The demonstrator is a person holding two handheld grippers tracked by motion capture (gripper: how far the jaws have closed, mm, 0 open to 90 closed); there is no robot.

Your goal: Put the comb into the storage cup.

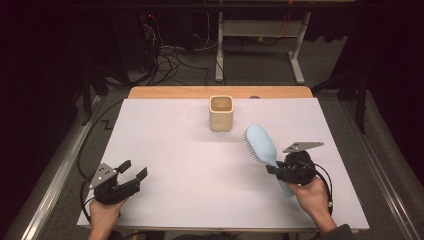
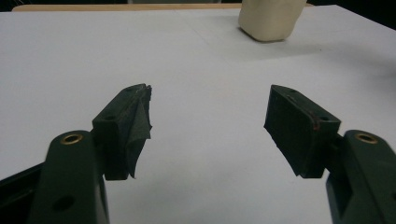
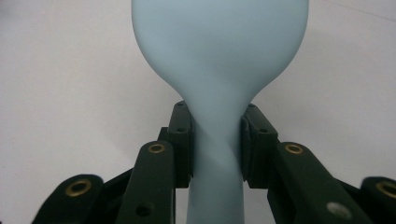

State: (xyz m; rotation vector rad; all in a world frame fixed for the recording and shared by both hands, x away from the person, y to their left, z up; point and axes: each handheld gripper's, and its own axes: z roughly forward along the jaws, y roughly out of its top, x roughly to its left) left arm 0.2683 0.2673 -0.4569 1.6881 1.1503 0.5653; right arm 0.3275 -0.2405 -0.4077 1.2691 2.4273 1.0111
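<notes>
Right gripper (image 1: 278, 169): fingers pinch the neck of the pale blue hairbrush (image 1: 262, 145), head lifted, tilted toward the cup.
Left gripper (image 1: 134, 170): fingers spread wide, nothing between, low over the bench (image 1: 190, 170) near-left.
Cup (image 1: 221, 113): cream, upright, far centre.

My left gripper (image 1: 133, 170) sat with jaws spread wide, nothing between them; my right gripper (image 1: 276, 169) was clamped.
</notes>
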